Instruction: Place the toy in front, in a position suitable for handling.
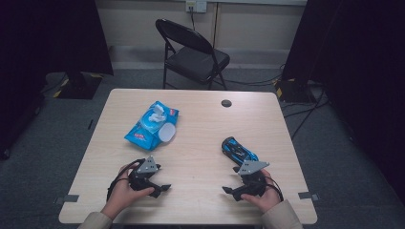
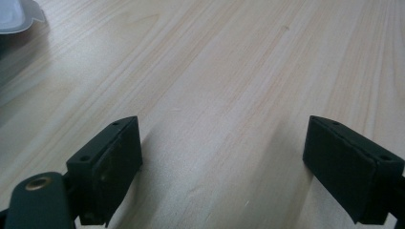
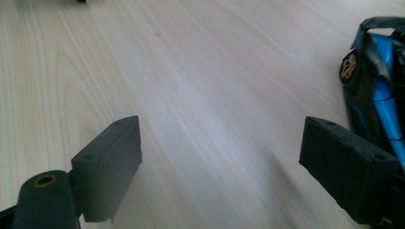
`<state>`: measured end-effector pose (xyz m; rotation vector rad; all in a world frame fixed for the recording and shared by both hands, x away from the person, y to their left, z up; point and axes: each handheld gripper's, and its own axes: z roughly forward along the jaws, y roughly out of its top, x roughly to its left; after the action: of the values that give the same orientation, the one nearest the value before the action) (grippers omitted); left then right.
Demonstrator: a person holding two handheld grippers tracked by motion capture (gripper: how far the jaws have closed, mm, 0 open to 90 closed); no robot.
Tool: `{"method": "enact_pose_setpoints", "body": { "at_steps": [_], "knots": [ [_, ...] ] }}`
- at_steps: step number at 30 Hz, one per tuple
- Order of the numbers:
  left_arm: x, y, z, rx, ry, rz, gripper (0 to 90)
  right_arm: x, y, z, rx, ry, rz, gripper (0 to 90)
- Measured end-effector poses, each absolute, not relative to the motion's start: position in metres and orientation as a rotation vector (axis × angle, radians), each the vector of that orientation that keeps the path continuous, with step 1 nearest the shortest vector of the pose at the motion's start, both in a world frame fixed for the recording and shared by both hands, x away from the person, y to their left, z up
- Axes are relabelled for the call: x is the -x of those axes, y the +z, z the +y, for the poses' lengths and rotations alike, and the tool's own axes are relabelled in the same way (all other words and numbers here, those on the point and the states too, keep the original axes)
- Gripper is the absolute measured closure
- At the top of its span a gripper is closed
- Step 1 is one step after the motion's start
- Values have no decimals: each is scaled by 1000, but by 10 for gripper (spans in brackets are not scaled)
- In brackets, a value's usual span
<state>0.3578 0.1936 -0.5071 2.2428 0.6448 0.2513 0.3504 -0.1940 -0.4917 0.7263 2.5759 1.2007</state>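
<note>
With both hands resting low at the near edge of the pale wood-grain table [image 1: 200, 119], the left gripper [image 1: 164, 187] has its black jaws spread wide; in the left gripper view only bare tabletop lies between them [image 2: 224, 162]. Nothing pinched. Right gripper [image 1: 227, 190] likewise spread, jaws apart over bare wood in the right gripper view [image 3: 222, 164], nothing held.

Blue-and-black toy car [image 1: 237, 150]: on the table just beyond the right gripper, close to its grey three-cornered plate. In the right gripper view the car [image 3: 377, 81] sits just outside the right-hand jaw, beside it; contact cannot be judged.

Blue soft pack of wet wipes with an open white round lid [image 1: 153, 125]: farther off, beyond the left gripper, apart from it. The white lid edge [image 2: 19, 14] shows at the upper left of the left gripper view, well clear of the jaws.

Black folding chair [image 1: 191, 52] stands behind the table.
</note>
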Motion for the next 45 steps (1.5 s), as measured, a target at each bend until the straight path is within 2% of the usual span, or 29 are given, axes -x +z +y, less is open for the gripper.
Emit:
{"method": "enact_pose_setpoints", "body": {
  "at_steps": [11,27,45],
  "knots": [
    [-358,-507,193,-2246,252,641,113,-362,-469,-202,-782,1231,2485,137],
    [-358,-507,193,-2250,251,638,111,-417,-466,-222,-962,1192,2371,133],
    [-358,-507,193,-2251,251,636,106,-464,-489,-199,-949,1113,2471,131]
  ]
}}
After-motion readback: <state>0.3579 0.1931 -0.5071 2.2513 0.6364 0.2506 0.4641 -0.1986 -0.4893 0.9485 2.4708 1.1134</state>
